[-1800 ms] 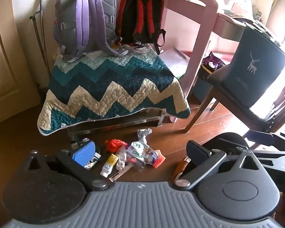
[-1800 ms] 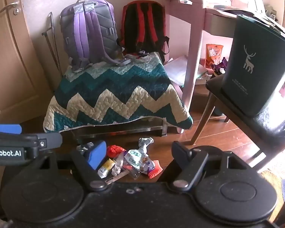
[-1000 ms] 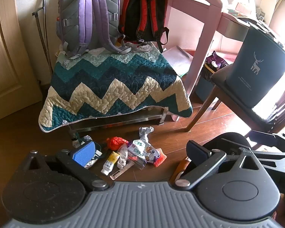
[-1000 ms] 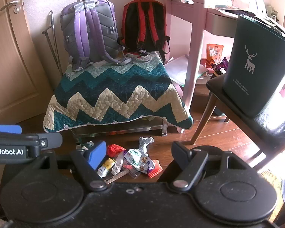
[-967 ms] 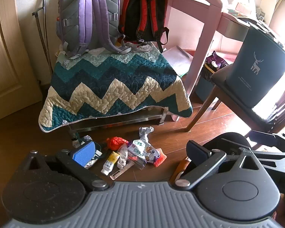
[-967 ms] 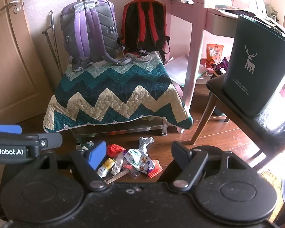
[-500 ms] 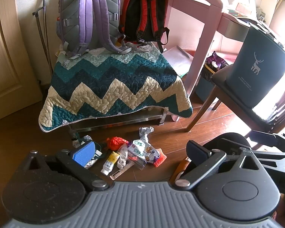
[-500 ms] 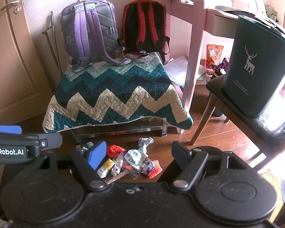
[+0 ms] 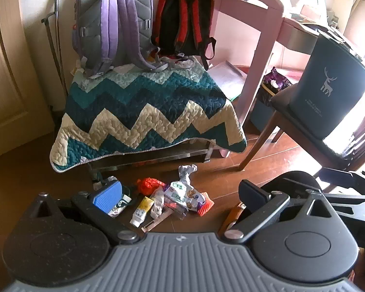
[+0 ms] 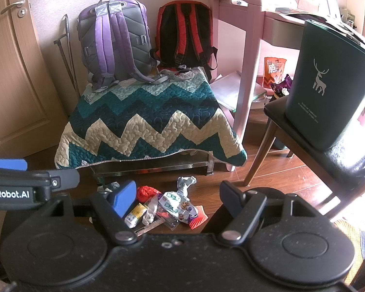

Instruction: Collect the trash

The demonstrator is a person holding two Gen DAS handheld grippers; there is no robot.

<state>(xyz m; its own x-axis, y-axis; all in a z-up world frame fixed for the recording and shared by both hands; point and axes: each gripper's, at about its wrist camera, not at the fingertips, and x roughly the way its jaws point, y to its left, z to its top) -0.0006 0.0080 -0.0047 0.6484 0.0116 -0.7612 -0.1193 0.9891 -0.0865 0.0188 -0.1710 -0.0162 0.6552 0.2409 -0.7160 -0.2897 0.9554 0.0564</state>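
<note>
A pile of trash lies on the wooden floor in front of a quilt-covered bench: a printed cookie wrapper (image 9: 185, 194) (image 10: 176, 205), a yellow tube (image 9: 142, 208), a crumpled red wrapper (image 9: 149, 183), a twisted silver wrapper (image 9: 186, 171) and an orange wrapper (image 9: 205, 203). A dark green bin (image 9: 328, 87) (image 10: 328, 85) with a deer print stands on a chair at the right. My left gripper (image 9: 180, 193) hangs open above the pile, holding nothing. My right gripper (image 10: 177, 194) is likewise open and empty, apart from the trash.
The bench under the zigzag quilt (image 9: 143, 112) carries a purple backpack (image 9: 114, 22) and a red one (image 9: 185, 22). A pink desk (image 9: 255, 36) stands behind the dark chair (image 10: 328, 150). A wooden door (image 10: 9, 73) is at the left.
The left wrist view shifted slightly at first, then held still. Both grippers stay open and the trash has not moved.
</note>
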